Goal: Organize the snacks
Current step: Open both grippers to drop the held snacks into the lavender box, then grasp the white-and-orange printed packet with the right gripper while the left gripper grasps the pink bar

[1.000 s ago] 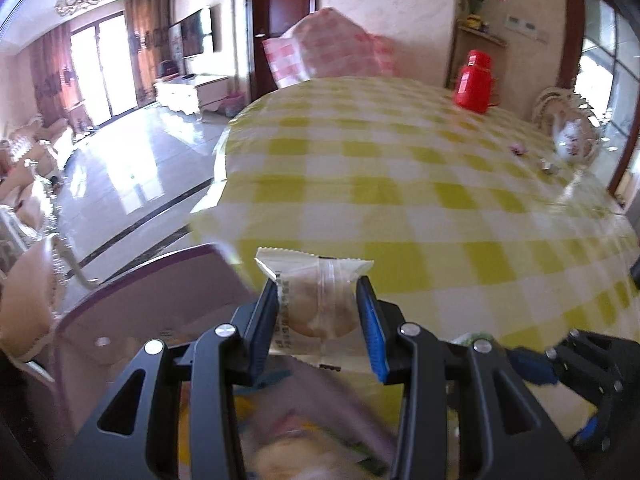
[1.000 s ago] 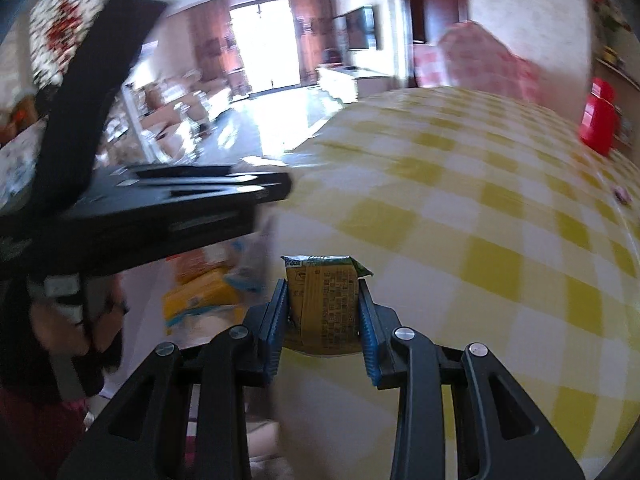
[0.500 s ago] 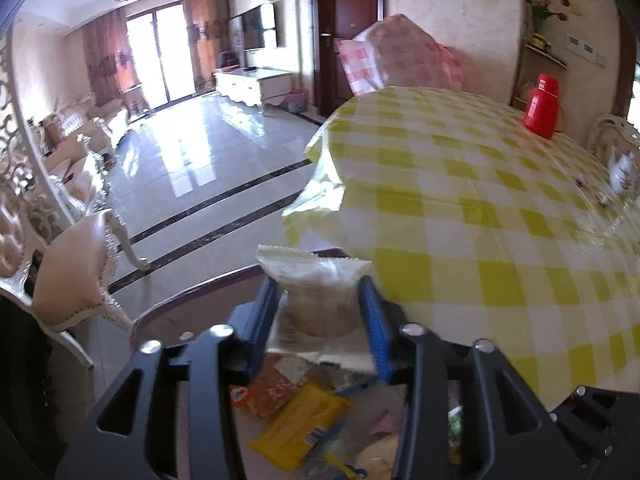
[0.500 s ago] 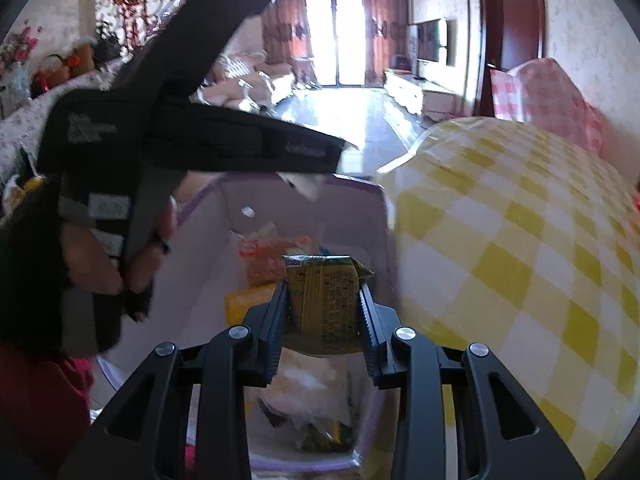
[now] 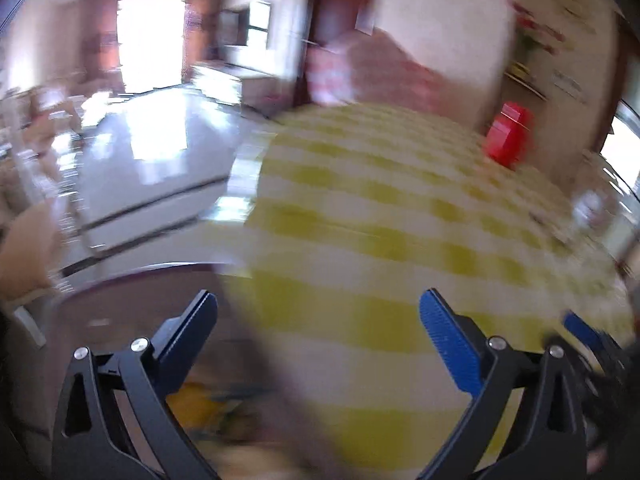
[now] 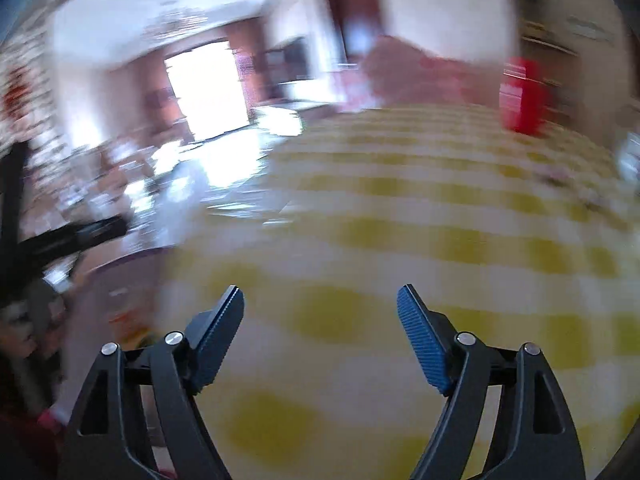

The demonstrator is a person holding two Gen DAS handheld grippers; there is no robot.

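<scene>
Both views are smeared by motion. My left gripper (image 5: 318, 300) hangs over the edge of the yellow-checked table (image 5: 400, 240), its jaws opening wide with nothing between them. Below it at the lower left is the purple-rimmed bin (image 5: 132, 276), where a yellow snack packet (image 5: 192, 404) shows as a blur. My right gripper (image 6: 320, 294) is above the tablecloth (image 6: 440, 240), jaws also opening and empty. In the right wrist view the bin (image 6: 120, 272) lies to the left with blurred orange snacks (image 6: 124, 324) inside.
A red flask (image 5: 508, 136) stands at the far side of the table, also in the right wrist view (image 6: 524, 96). A pink checked chair back (image 5: 380, 72) is behind the table. Shiny floor (image 5: 152, 160) spreads to the left. The other gripper's dark frame (image 6: 60, 240) crosses the left edge.
Both grippers have opened and let go: the round cake packet and the green-brown packet are gone from the jaws. Both views have swung from the bin toward the table.
</scene>
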